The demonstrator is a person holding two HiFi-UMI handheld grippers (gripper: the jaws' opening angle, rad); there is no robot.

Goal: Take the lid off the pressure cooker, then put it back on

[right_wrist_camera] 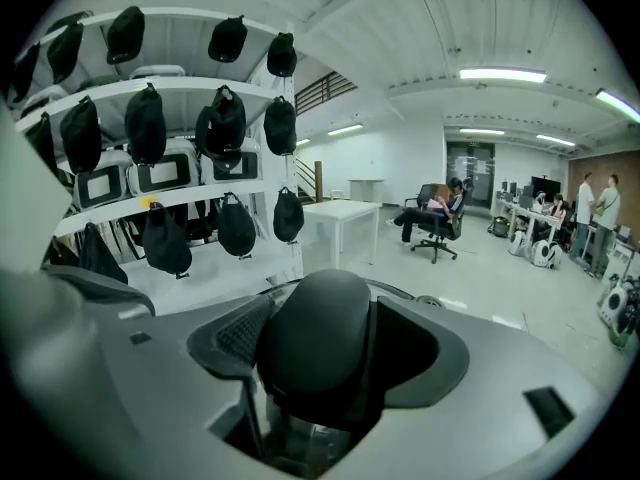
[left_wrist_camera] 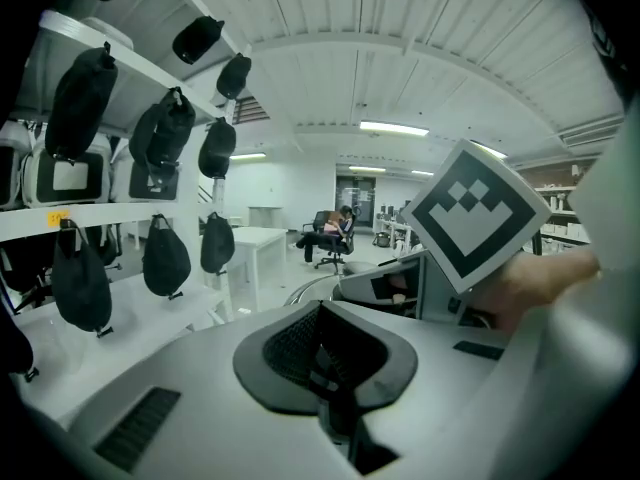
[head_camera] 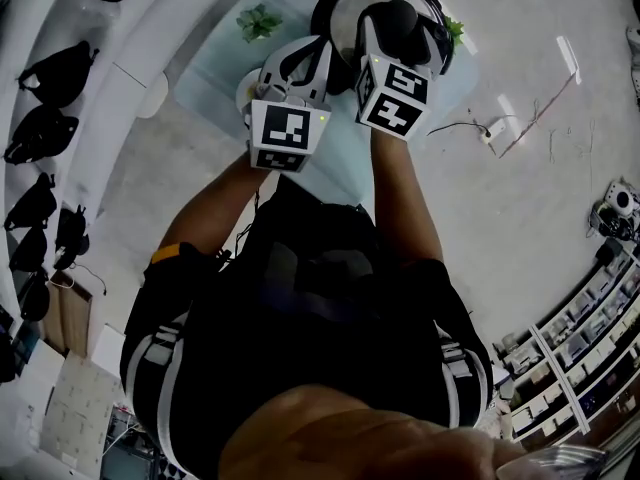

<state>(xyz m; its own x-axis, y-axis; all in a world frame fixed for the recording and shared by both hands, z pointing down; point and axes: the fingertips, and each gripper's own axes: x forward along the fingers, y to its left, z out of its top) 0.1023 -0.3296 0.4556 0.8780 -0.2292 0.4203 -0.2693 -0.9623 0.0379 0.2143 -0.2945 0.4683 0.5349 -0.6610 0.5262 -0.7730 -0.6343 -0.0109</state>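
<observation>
The pressure cooker stands on a glass table [head_camera: 215,63] with its steel lid [head_camera: 345,3] on it. In the head view my right gripper [head_camera: 400,18] is over the middle of the lid. The lid's black knob [right_wrist_camera: 315,343] sits between the right gripper's [right_wrist_camera: 320,363] wide jaws, with a dark gap on its right side, so that gripper is open. My left gripper [head_camera: 300,63] hangs at the cooker's left side. In its own view the left gripper [left_wrist_camera: 325,353] has its pads together on nothing. The lid's rim [left_wrist_camera: 300,290] shows just beyond them, and the pot body is hidden.
A small green plant [head_camera: 258,20] stands on the table left of the cooker. White shelves with black bags [head_camera: 45,128] curve along the left. A power strip with its cable [head_camera: 492,130] lies on the floor to the right. A person on an office chair [right_wrist_camera: 435,218] sits far off.
</observation>
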